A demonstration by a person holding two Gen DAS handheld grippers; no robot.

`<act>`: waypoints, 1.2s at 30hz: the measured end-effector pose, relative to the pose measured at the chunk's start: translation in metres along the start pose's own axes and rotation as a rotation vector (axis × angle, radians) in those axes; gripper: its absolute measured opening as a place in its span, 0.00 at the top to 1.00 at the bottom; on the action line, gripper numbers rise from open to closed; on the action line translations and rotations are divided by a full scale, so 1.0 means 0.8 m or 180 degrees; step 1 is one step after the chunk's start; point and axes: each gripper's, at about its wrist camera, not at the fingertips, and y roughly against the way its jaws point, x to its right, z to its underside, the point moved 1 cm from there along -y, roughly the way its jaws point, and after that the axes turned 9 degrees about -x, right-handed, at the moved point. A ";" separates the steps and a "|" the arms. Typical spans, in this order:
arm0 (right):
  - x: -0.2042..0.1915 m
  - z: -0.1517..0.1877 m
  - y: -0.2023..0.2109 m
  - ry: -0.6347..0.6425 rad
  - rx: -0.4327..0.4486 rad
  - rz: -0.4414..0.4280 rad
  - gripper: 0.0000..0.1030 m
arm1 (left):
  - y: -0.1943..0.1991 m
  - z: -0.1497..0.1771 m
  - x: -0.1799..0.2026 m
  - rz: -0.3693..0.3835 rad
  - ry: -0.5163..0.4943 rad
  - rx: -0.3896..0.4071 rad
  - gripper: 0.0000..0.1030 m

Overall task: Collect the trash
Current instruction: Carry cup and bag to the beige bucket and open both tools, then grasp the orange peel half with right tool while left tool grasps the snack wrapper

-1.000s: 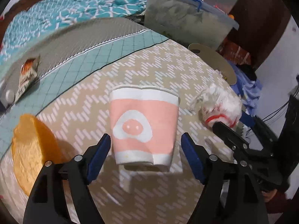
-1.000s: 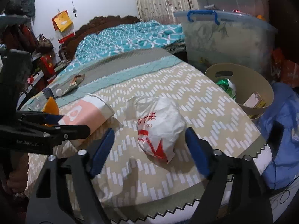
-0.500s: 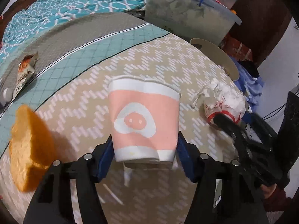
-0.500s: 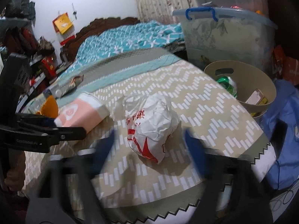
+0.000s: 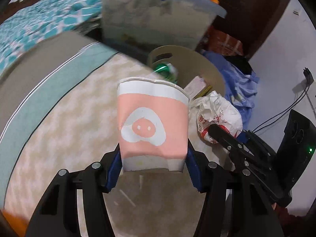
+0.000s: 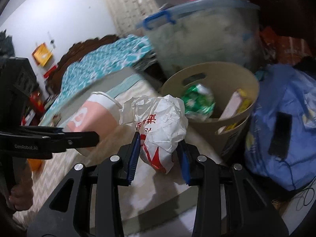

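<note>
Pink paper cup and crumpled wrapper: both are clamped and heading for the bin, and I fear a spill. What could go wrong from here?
The left claw pinches only the base of the pink paper cup; its soft wall may buckle and slip. The right claw grips the crumpled wrapper low, so it might pull free. Both loads ride close together near the beige bin and may collide at its rim.
</note>
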 end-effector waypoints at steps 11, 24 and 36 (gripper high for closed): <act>0.080 -0.067 0.002 -0.0566 0.0250 0.0144 0.36 | -0.041 -0.122 0.056 -0.0031 -0.0119 0.0152 0.20; 0.022 -0.037 0.020 -0.0520 0.0199 -0.0227 0.35 | 0.053 0.016 0.030 -0.0286 -0.0251 0.0382 0.20; -0.169 0.013 -0.022 0.0417 -0.0471 -0.0979 0.40 | 0.208 0.221 -0.124 -0.0536 0.0722 0.0918 0.27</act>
